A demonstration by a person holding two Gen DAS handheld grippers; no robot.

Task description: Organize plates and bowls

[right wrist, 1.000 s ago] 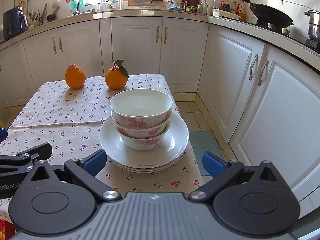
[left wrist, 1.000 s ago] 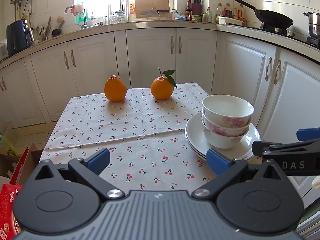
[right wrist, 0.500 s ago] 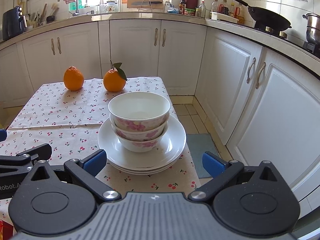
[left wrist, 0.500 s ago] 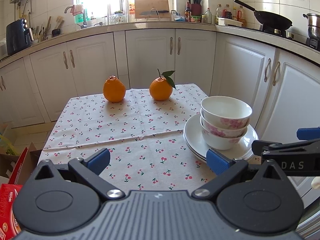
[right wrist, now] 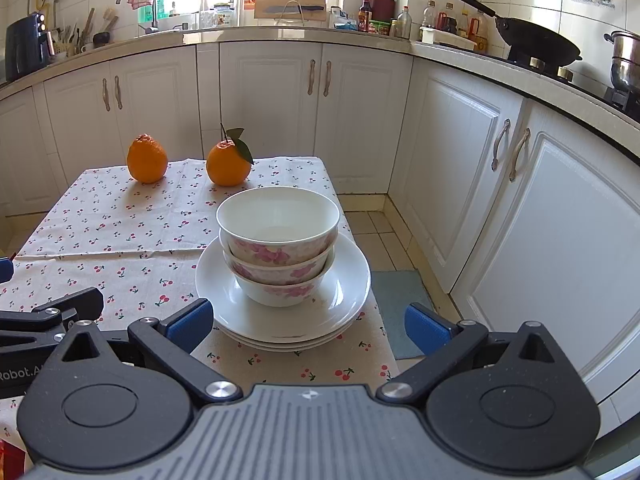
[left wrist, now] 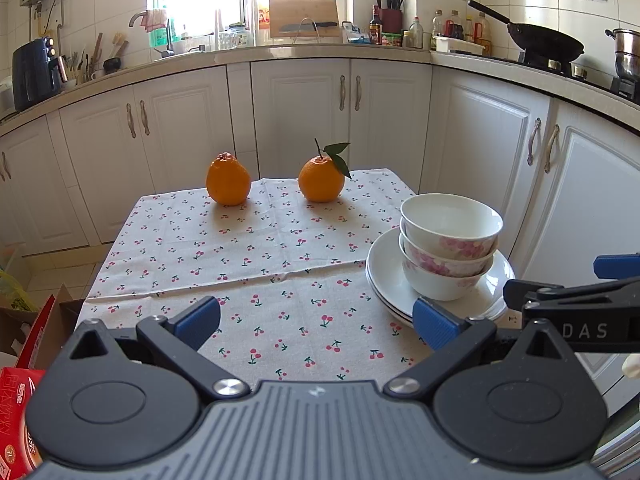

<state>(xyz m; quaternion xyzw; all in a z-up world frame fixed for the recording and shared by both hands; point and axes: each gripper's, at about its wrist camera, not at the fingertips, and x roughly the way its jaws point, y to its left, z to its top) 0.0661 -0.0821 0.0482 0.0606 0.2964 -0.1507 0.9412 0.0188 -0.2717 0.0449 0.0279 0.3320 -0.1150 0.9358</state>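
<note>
Both grippers hovering short of the stacked crockery, jaws spread and empty.

Nearest, right gripper and left gripper, released, touching nothing. Just beyond, three nested bowls centred on stacked plates at the bench right edge, probably gathered for compact storage. Farther back, two oranges well apart from the stack.

On the right gripper, seen from my left wrist camera, I read the letters "DAS". On the left gripper, in my right wrist view, I read "Robot.A", cut off there. The print on the red box was too blurred to read.
</note>
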